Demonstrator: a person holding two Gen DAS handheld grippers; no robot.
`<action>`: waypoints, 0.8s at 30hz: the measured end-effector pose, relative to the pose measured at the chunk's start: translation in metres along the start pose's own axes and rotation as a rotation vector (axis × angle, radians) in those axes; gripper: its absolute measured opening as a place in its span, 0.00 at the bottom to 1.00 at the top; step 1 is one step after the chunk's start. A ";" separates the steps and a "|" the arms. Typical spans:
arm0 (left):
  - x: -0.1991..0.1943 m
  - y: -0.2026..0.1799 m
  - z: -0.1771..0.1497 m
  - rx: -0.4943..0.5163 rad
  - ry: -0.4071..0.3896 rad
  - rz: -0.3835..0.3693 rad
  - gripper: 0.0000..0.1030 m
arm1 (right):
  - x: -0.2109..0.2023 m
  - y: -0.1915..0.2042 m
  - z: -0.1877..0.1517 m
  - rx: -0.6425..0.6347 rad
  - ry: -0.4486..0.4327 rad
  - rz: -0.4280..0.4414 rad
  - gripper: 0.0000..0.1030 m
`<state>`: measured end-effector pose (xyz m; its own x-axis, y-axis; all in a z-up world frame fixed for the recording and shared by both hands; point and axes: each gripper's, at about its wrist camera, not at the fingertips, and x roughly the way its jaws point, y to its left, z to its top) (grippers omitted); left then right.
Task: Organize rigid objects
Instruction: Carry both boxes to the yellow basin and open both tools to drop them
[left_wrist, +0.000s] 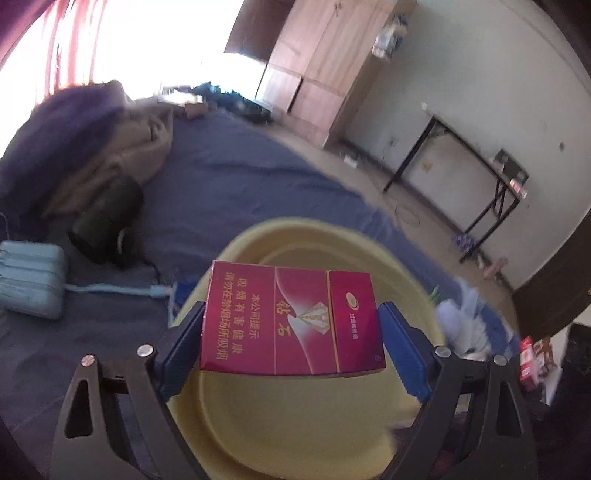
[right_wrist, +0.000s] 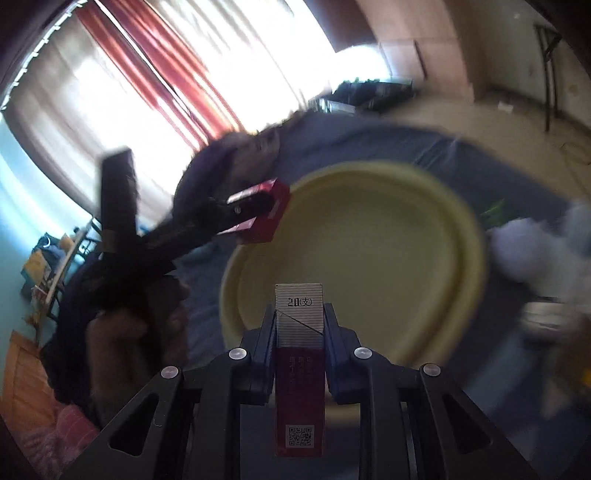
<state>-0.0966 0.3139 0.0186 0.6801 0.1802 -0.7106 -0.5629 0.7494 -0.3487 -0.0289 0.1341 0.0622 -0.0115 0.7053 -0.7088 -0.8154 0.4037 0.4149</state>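
Two cartons were on their way to one basin: the left tool (left_wrist: 291, 343), its blue pads spread wide across the breadth of a flat red cardboard cigarette pack with gold lettering (left_wrist: 291, 319), held that pack in the air above the round pale-yellow plastic basin (left_wrist: 295, 424) resting on a bed covered in a dark blue sheet (left_wrist: 229, 177). The right tool (right_wrist: 300, 332), drawn nearly closed, pinched a second red-and-white cardboard cigarette pack (right_wrist: 300, 354) by its narrow sides, upright, over the near rim of the same basin.

The step in hand appeared to be the carry, both packs gripped and hanging above the basin, neither yet set down. The next move would likely call for lowering each pack inside the rim and letting the pads part so that it lay flat on the bare bottom, without the two tools crowding each other.

By count: two tools, two cigarette packs, one basin. Also on the bed lay one pale blue ribbed pouch with a cable (left_wrist: 29, 277), one dark cylindrical object (left_wrist: 107, 221), and heaped clothing (left_wrist: 92, 140).
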 end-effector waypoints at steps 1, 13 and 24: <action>0.005 0.002 -0.002 -0.007 0.025 0.019 0.88 | 0.012 -0.003 0.004 0.000 0.009 -0.015 0.20; 0.030 -0.001 -0.009 0.014 0.088 0.058 0.88 | 0.063 -0.024 0.030 -0.019 -0.024 -0.123 0.20; 0.023 -0.029 -0.006 0.136 0.029 0.101 0.88 | 0.060 -0.003 -0.003 -0.026 -0.107 -0.177 0.21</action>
<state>-0.0670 0.2924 0.0091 0.6081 0.2420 -0.7561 -0.5576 0.8081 -0.1898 -0.0291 0.1736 0.0169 0.1933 0.6833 -0.7041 -0.8141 0.5122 0.2736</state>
